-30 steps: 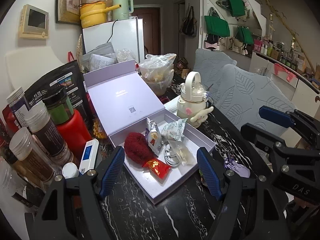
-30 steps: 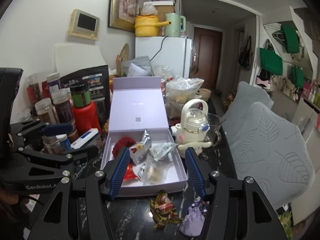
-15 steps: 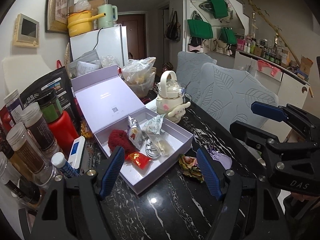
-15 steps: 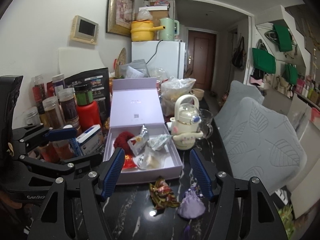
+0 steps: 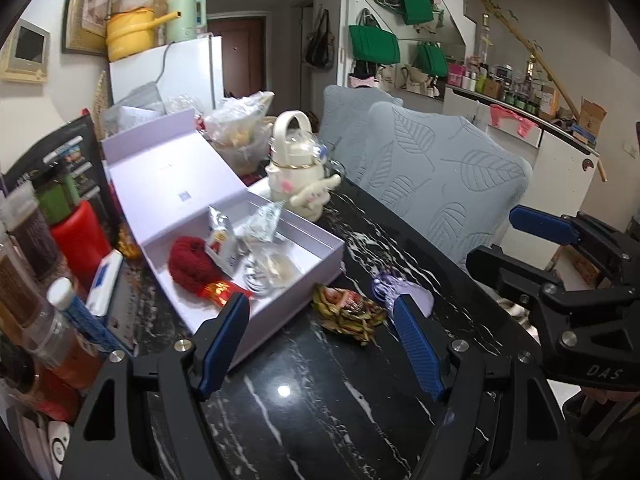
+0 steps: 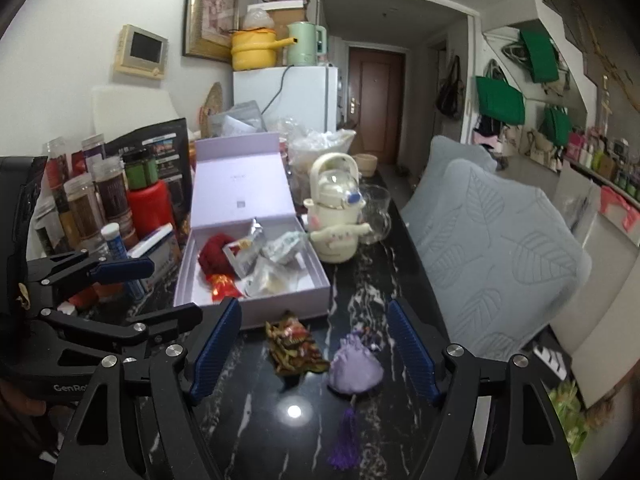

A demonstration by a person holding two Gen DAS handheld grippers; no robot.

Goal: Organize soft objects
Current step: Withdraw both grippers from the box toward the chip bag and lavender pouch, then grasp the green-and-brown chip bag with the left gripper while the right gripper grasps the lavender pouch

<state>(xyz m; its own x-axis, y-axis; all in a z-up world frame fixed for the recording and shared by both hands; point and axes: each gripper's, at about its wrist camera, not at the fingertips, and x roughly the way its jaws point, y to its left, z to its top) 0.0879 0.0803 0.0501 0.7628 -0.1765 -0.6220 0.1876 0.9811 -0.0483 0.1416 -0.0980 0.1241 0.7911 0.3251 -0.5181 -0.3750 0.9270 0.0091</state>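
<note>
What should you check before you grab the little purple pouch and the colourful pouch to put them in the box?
1. Right gripper open and empty: ok.
2. Left gripper open and empty: ok.
3. Purple pouch lies free on the table, nothing on top: ok.
4. Colourful pouch beside it, apart from the box wall: ok.
5. Lilac box open, lid up: ok.
6. Free room inside the box: cannot tell; the red knit ball and packets fill much of it.
</note>
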